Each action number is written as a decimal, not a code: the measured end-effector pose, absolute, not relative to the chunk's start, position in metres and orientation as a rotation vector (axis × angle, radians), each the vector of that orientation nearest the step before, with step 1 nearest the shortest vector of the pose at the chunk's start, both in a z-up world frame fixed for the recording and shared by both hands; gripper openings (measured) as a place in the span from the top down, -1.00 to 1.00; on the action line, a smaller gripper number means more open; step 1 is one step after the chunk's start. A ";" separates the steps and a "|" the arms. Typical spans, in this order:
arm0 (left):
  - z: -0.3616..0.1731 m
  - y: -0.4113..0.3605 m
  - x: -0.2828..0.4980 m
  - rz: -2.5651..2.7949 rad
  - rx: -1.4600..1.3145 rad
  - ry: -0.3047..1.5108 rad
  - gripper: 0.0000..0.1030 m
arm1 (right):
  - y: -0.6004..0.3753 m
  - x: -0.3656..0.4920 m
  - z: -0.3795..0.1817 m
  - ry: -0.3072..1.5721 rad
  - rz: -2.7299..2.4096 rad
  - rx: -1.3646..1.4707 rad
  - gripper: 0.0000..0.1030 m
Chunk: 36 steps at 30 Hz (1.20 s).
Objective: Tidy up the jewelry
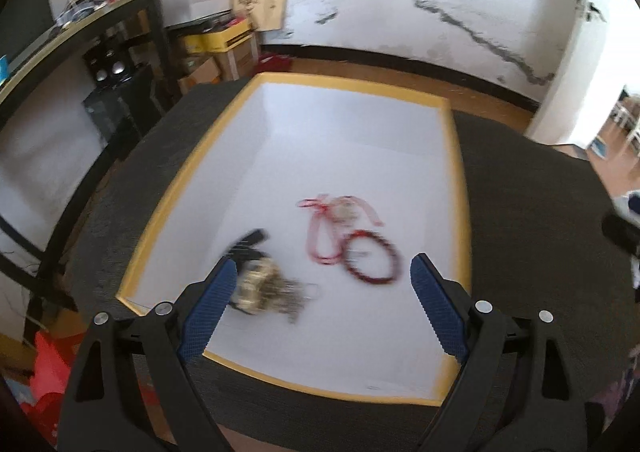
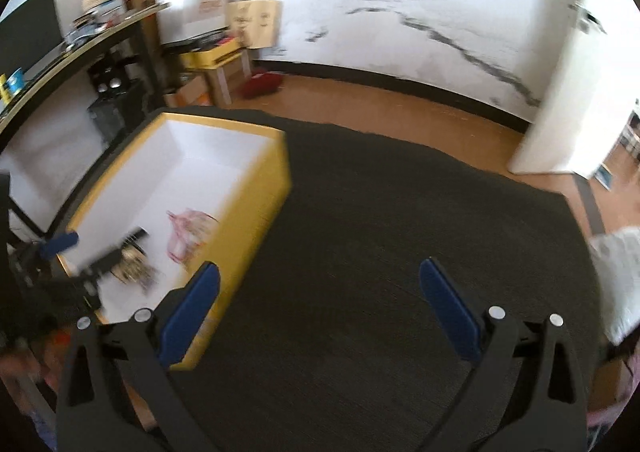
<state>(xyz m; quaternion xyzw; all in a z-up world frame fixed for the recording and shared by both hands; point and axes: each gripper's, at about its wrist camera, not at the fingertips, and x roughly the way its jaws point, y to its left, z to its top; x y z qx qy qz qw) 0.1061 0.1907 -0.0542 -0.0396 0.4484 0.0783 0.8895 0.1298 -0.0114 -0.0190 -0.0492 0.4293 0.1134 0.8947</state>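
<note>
The yellow box (image 1: 456,155) with the white inside sits on the dark table (image 1: 540,232). Inside, left to right: a blurry gold-and-black jewelry clump (image 1: 264,288), a pink ribbon necklace (image 1: 332,223), and a red bead bracelet (image 1: 370,258) touching it. The left gripper (image 1: 320,276) hangs over the box, fingers wide apart, nothing held. The right gripper (image 2: 320,284) is over bare table, fingers apart too.

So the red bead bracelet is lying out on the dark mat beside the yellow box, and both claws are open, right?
Not quite. The red bead bracelet lies inside the yellow box, on its white floor, as the left wrist view shows. Both the left claw and right claw are indeed open.
</note>
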 end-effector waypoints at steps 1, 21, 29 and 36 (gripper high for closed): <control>-0.052 0.181 0.105 0.146 -0.085 0.927 -0.71 | -0.028 0.122 -0.020 0.887 0.210 -0.099 -0.87; -0.047 -0.042 0.046 -0.147 0.068 0.909 -0.84 | -0.231 0.014 -0.054 0.912 -0.082 0.009 -0.87; -0.060 -0.031 0.046 -0.113 0.070 0.902 -0.84 | -0.225 0.011 -0.054 0.911 -0.064 0.030 -0.87; -0.067 -0.025 0.045 -0.107 0.076 0.905 -0.84 | -0.215 0.009 -0.054 0.910 -0.044 0.013 -0.87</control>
